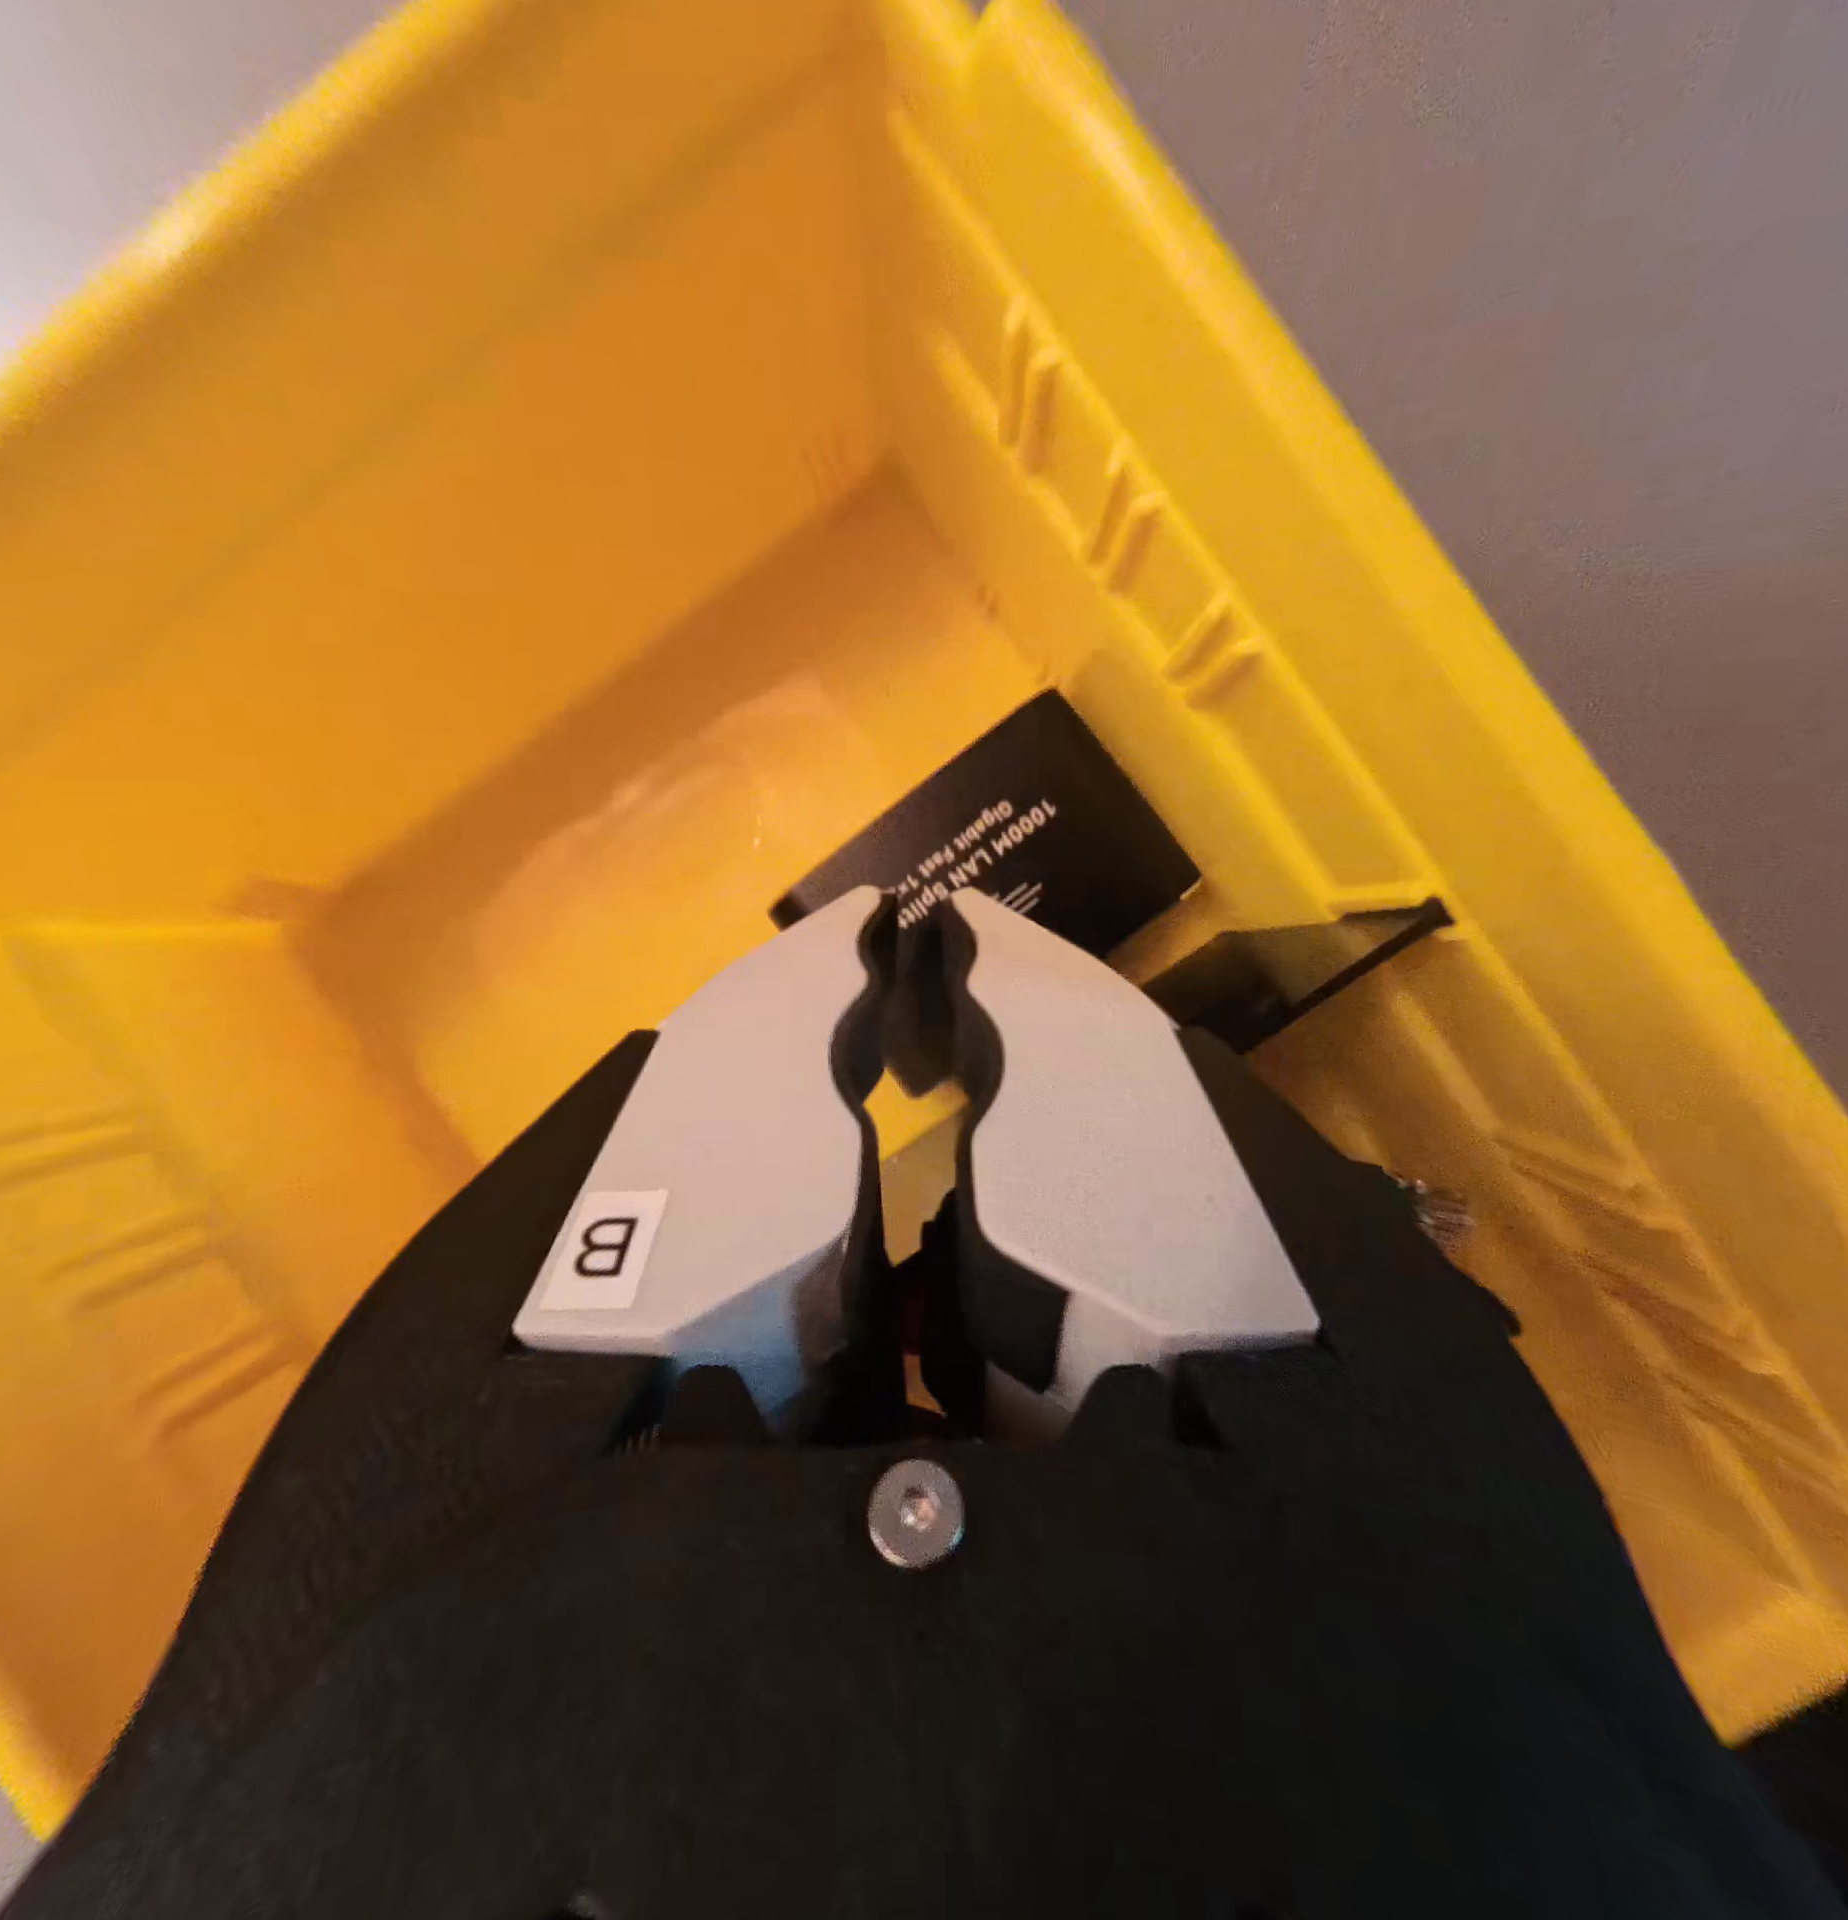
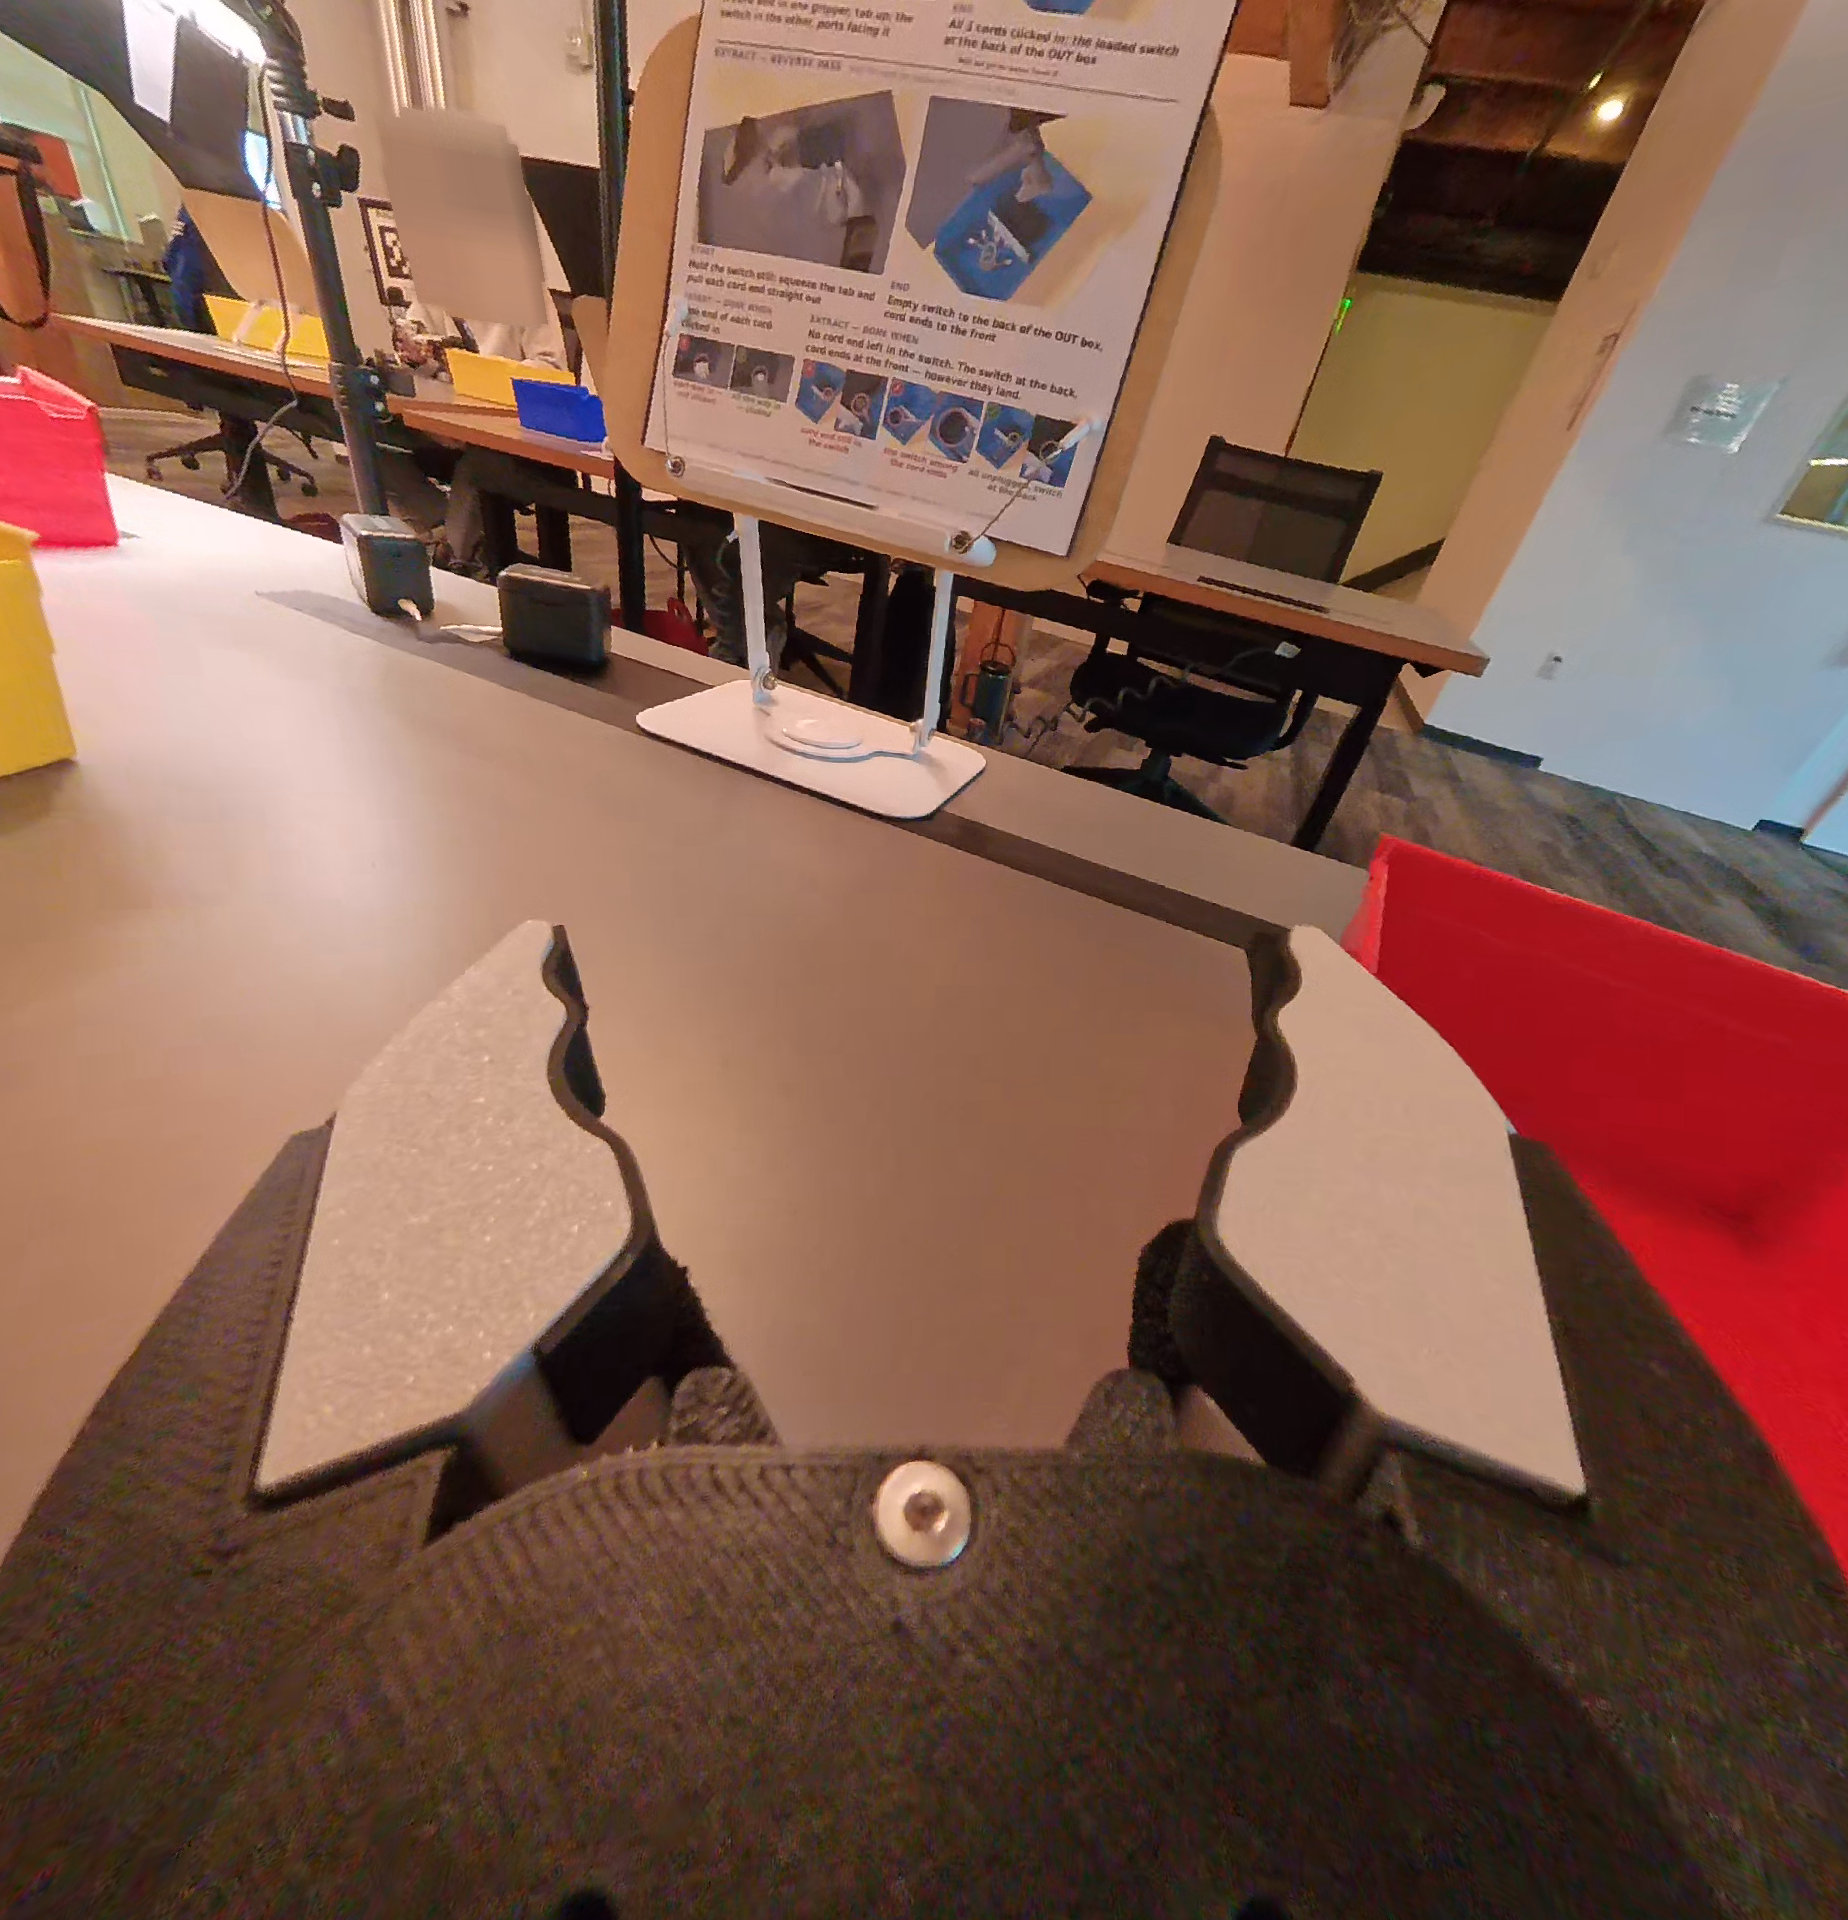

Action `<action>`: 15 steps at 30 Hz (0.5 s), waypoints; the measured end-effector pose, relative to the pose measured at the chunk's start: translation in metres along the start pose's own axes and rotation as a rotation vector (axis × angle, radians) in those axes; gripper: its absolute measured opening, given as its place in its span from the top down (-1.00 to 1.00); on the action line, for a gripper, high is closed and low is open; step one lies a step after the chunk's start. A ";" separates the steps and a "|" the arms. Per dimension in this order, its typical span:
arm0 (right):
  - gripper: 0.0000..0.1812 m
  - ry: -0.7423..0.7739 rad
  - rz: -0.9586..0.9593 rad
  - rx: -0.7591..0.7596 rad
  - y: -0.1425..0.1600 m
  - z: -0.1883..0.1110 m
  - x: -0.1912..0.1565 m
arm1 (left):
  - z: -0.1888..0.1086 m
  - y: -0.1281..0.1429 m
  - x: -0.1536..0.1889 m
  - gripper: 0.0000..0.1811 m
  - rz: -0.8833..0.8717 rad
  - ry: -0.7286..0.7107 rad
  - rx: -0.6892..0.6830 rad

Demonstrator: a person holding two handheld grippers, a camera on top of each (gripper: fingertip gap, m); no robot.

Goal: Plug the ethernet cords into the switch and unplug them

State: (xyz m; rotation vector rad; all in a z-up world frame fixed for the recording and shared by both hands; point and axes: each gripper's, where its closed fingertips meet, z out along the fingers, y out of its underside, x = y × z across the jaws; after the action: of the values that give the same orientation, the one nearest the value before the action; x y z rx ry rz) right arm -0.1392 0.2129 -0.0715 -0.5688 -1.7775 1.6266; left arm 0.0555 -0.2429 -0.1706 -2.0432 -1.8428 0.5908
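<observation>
In the left wrist view, my left gripper [image 1: 915,920] is inside a yellow bin [image 1: 546,436]. Its jaws are nearly together, shut on the near edge of the black switch [image 1: 1013,821], a flat box with white print. The switch looks sharp while the bin is blurred. The switch sits close to the bin's right wall. In the right wrist view, my right gripper [image 2: 915,1039] is wide open and empty, held above the grey table [image 2: 328,831]. No ethernet cords show in either view.
A red bin [image 2: 1647,1091] stands right of my right gripper. A yellow bin [image 2: 6,665] and another red bin [image 2: 26,468] stand at far left. An instruction sheet on a white stand [image 2: 811,743] and two small black devices [image 2: 554,613] sit at the table's far edge. My hands' fingertips stand some 50 cm from each other.
</observation>
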 end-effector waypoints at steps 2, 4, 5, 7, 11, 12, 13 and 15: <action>-0.34 -0.019 0.004 0.003 -0.001 0.002 -0.003 | -0.004 0.000 -0.003 0.91 -0.018 -0.032 0.059; -0.34 -0.030 0.003 0.004 -0.003 0.002 -0.006 | -0.005 0.001 -0.005 0.68 -0.045 0.021 0.060; -0.34 -0.028 -0.004 0.008 -0.004 0.001 -0.006 | -0.005 0.002 -0.005 0.60 -0.049 0.059 0.037; -0.33 -0.017 -0.013 0.022 -0.006 -0.001 -0.004 | -0.007 0.003 -0.005 0.48 0.013 0.141 -0.032; -0.33 -0.023 0.022 0.045 -0.009 -0.001 -0.004 | -0.004 -0.001 -0.018 0.44 0.241 0.217 -0.190; -0.33 -0.025 0.026 0.048 -0.009 -0.001 -0.004 | -0.002 -0.001 -0.015 0.43 0.268 0.269 -0.236; -0.33 -0.024 0.021 0.049 -0.009 -0.001 -0.005 | 0.001 0.001 -0.009 0.42 0.291 0.336 -0.291; -0.33 -0.008 -0.002 0.045 -0.008 -0.001 -0.003 | 0.007 0.011 0.000 0.38 0.377 0.434 -0.399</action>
State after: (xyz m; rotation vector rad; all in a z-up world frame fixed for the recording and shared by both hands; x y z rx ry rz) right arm -0.1361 0.2104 -0.0638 -0.5404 -1.7424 1.6656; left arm 0.0611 -0.2447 -0.1821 -2.5478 -1.4100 -0.1583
